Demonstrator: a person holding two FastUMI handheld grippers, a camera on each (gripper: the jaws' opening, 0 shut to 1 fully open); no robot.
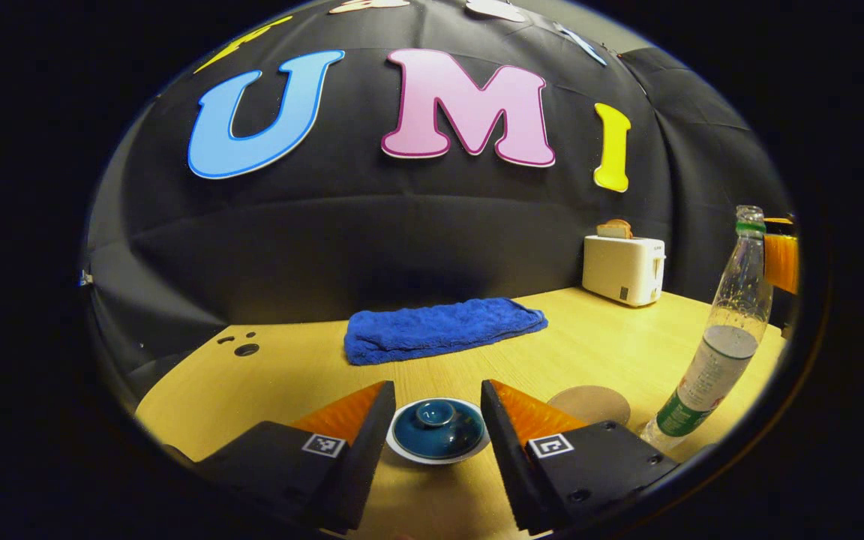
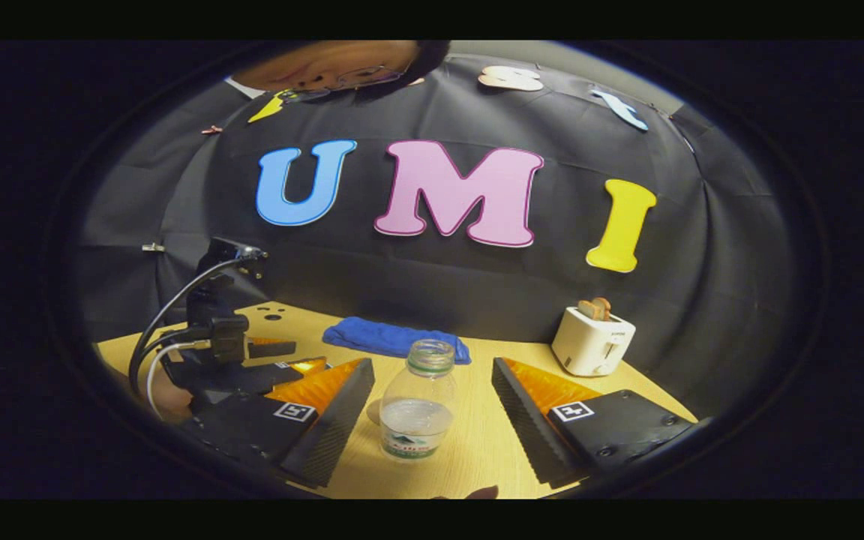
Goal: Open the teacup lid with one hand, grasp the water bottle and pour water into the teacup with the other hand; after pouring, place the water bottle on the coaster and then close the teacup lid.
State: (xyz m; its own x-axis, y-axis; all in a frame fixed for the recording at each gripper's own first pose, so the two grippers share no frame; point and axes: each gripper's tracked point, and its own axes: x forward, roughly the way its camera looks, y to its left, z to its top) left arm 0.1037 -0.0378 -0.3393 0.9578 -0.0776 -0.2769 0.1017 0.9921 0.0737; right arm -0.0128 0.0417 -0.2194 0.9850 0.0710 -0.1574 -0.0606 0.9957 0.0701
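A dark blue teacup lid [image 1: 437, 428] with a round knob sits on its white-rimmed cup, between and just ahead of the fingers of my open left gripper [image 1: 438, 420], untouched. A round tan coaster [image 1: 591, 404] lies just right of it. A clear uncapped water bottle [image 1: 717, 341], partly full with a green-and-white label, stands upright to the right of the coaster. In the right gripper view the same bottle [image 2: 418, 401] stands between the spread fingers of my open right gripper [image 2: 432, 412], with gaps on both sides. The left gripper's body [image 2: 226, 352] with its cables shows at the left.
A folded blue towel [image 1: 443, 328] lies mid-table toward the back wall. A white toaster [image 1: 623, 268] with bread in it stands at the back right. The wooden table [image 1: 289, 375] has small holes near its far left corner.
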